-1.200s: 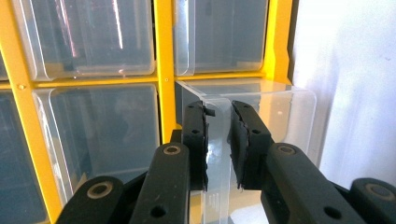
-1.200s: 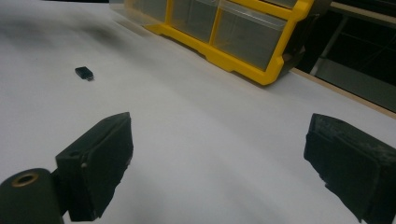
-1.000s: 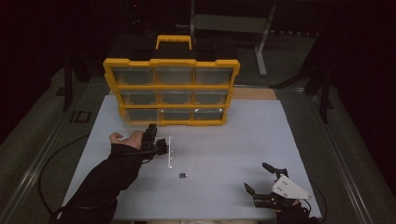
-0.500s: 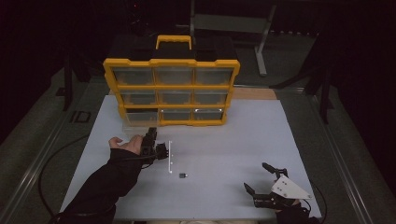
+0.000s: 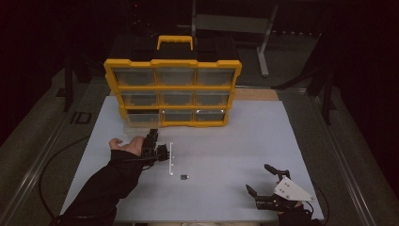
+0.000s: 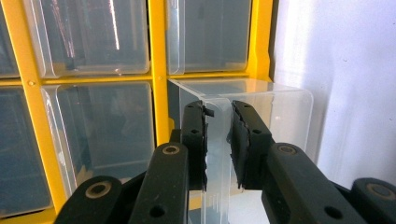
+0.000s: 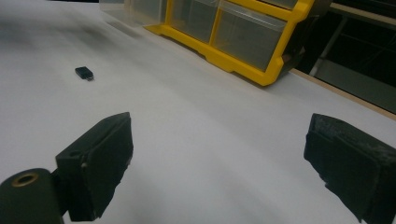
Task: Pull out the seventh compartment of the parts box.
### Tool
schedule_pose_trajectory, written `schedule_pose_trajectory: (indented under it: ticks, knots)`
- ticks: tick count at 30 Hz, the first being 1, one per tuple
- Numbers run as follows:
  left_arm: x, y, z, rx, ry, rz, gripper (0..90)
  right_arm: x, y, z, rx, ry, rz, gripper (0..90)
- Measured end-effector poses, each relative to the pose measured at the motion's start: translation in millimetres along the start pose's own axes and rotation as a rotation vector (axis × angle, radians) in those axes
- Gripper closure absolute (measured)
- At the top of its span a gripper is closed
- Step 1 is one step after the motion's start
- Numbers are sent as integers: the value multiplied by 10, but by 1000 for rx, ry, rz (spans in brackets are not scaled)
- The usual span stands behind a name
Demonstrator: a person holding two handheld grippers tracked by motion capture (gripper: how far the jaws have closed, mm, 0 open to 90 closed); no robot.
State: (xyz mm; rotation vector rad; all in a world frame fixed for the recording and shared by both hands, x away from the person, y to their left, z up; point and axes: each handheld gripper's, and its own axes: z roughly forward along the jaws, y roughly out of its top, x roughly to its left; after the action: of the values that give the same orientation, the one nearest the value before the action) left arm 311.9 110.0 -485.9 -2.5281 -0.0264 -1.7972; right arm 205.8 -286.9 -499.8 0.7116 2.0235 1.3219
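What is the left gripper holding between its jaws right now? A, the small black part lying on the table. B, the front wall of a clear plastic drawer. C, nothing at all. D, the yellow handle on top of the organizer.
B: in the left gripper view, the left gripper has its jaws closed on the front wall of the clear drawer, pulled out from the yellow organizer.

A bright yellow frame and handle are shown on the organizer cabinet (image 5: 172, 89), with a black top. Its drawers are clear plastic, as is the pulled-out drawer (image 6: 243, 112). The counter (image 5: 235, 150) is covered in plain pale white. A small black connector (image 5: 184, 177) is seen. The fingers (image 6: 194, 135) are matte black.
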Motion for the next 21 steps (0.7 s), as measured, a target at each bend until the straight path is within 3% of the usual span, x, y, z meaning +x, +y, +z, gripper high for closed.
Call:
schedule_pose_trajectory:
  ticks: [9, 15, 18, 19, 21]
  knots:
    - [42, 13, -10, 8, -30, 2, 765, -1, 0, 1, -2, -1, 0, 83]
    - [22, 1, -16, 1, -18, -3, 765, 0, -1, 3, 0, 0, 4, 83]
    - [36, -9, -14, -7, -33, -16, 757, 3, 1, 2, 0, 1, 1, 83]
    - [45, -13, -16, -20, -56, -30, 726, 2, 0, 3, 0, 1, 2, 82]
    - [36, -19, -16, -26, -47, -48, 548, -1, 0, 1, -1, 0, 1, 82]
